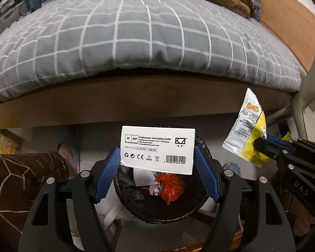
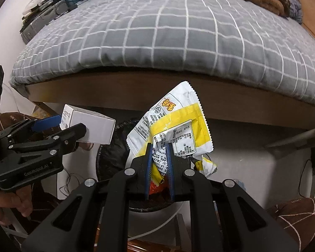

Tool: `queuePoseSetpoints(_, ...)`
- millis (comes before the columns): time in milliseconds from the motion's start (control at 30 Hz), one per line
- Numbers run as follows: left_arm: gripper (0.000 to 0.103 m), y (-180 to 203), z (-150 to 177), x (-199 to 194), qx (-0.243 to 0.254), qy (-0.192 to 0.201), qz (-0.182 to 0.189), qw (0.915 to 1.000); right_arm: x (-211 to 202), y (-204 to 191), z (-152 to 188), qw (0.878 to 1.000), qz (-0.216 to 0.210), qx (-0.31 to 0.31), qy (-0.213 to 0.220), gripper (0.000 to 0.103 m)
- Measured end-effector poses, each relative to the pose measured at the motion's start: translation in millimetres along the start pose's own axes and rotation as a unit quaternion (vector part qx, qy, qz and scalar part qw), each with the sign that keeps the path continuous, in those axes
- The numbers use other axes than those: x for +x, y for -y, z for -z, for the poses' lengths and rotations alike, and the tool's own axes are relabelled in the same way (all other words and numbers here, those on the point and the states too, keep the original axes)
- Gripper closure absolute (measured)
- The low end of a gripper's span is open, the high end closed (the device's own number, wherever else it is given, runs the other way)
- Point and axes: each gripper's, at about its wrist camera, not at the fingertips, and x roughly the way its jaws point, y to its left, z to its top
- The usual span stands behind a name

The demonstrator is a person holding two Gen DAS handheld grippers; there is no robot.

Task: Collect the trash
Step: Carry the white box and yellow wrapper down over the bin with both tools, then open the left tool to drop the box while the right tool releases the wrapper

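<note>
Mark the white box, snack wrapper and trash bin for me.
white box point(image 1: 157, 147): left wrist view, middle of the printed label face.
snack wrapper point(image 2: 178, 124): right wrist view, yellow band above the jaws.
trash bin point(image 1: 136, 210): left wrist view, black liner at the near rim.

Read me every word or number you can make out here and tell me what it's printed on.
White box: "eVatmaster Consulting Gmbh", "EC REP", "Made in China", "Q.C.PASSED", "K Z", "CE", "RoHS", barcode "6 970493 064190".
Left gripper body: "GenRobot.AI".
Right gripper body: "DAS".
Snack wrapper: print too small to read.
</note>
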Motion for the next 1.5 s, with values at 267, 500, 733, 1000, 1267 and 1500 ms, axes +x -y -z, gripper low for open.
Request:
queuePoseSetpoints(267,0.033,27.0,-1.8,23.7,0.030,-0.026,0.016,0.9991,0.6,25.9,8.3,0.999,0.015,0.033,-0.004,0.090)
queuePoseSetpoints(500,0.032,34.3,-0.2,33.3,0.039,-0.034,0.011,0.9986,2.0,33.3,11.5,0.999,0.019,0.041,-0.008,0.090)
queuePoseSetpoints(733,0.016,27.0,-0.4,24.7,0.039,-0.017,0.003,0.9991,10.2,22.4,11.5,0.999,0.008,0.029,-0.012,0.090)
queuePoseSetpoints(1000,0.011,-3.7,-4.0,8.4,0.006,0.004,-0.008,0.9999,21.1,-2.2,5.4,0.999,-0.019,0.014,-0.022,0.090)
queuePoseSetpoints(1267,0.008,-27.8,-0.9,-4.4,-0.016,0.018,-0.028,0.9993,34.6,-32.0,-6.6,0.999,-0.042,-0.011,-0.032,0.090)
queuePoseSetpoints(1500,0.006,-42.7,2.5,-5.8,-0.030,0.016,-0.034,0.9989,40.6,-55.2,-9.2,0.998,-0.049,-0.031,-0.034,0.090)
